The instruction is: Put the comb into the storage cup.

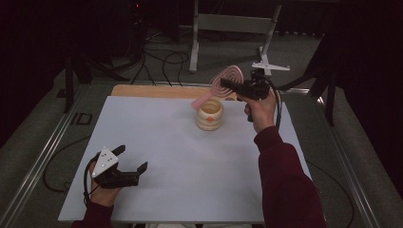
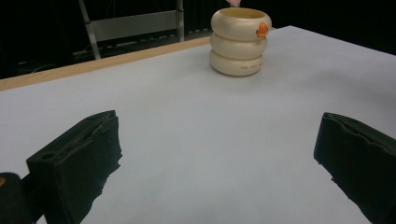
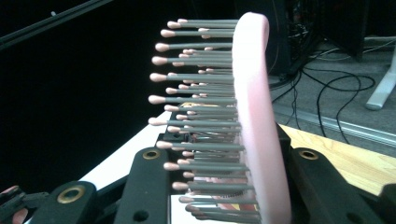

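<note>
The right gripper (image 1: 233,85) is raised over the far side of the worktop (image 1: 157,142), its jaws clamped on the head of a pink hairbrush (image 1: 223,81). In the right gripper view the brush (image 3: 252,116) stands on edge between the jaws, one jaw bearing on the smooth back and the other among the grey bristles (image 3: 201,98). The handle slopes down toward the mouth of a cream ribbed cup (image 1: 209,114) directly beneath; whether its tip has entered the mouth cannot be told.

The left gripper (image 1: 127,166) rests low at the near left corner of the worktop, jaws spread wide and holding nothing. It is well apart from the cup (image 2: 239,41), which stands upright and unsupported near the far edge.

Judged step: lowering the brush handle-first into the cup.

Risks noted:
- The grip on the bristle side is soft. The bristles may flex, letting the brush pivot or slip between the jaws during descent.
- The handle hangs at a slant. If it meets the rim rather than the opening, it would push the cup sideways.
- The cup appears light and nothing steadies it; a long brush leaning on its rim could tip it toward the wooden edge (image 1: 157,90) once the jaws let go.
- A release made too high would let the brush drop and bounce out.
</note>
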A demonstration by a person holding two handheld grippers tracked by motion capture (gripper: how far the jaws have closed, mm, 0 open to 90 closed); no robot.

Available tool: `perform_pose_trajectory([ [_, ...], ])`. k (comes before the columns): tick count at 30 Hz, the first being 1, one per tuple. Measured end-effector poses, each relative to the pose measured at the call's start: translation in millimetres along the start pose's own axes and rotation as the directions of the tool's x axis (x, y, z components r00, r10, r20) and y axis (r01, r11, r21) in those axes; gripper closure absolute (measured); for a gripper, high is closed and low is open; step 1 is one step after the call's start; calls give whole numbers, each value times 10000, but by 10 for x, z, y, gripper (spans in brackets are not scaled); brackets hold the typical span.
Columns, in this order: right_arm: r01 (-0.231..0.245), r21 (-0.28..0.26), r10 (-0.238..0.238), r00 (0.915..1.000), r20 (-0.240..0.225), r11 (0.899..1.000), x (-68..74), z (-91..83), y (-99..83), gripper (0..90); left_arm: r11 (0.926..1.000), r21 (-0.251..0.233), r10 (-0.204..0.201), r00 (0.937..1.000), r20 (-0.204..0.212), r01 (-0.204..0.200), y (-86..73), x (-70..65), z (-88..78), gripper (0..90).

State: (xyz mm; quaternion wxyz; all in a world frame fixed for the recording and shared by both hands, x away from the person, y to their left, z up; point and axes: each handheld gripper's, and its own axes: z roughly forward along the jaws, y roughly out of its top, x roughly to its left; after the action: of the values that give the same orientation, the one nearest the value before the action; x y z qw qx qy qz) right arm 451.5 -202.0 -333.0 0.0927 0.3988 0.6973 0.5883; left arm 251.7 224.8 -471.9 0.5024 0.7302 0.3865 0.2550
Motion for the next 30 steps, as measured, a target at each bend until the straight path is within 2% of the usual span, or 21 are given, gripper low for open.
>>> perform_pose_trajectory([
  [13, -155, -110, 158, 9995, 286, 9998, -68, -32, 9, 641, 10000, -6, 11, 10000, 45, -11, -1, 6, 2, 11],
  [15, -252, -188, 260, 9986, 456, 9995, -110, -47, 22, 641, 10000, 15, 32, 10000, 47, -32, -2, 7, 3, 18],
  [24, -263, -215, 276, 9974, 659, 9994, -147, -65, 20, 641, 10000, 39, -79, 9999, 99, 79, 1, 10, 2, 16],
  [30, -249, -205, 263, 9969, 747, 9995, -161, -73, 20, 640, 10000, 31, 9, 10000, -39, -9, 0, 14, -2, 20],
])
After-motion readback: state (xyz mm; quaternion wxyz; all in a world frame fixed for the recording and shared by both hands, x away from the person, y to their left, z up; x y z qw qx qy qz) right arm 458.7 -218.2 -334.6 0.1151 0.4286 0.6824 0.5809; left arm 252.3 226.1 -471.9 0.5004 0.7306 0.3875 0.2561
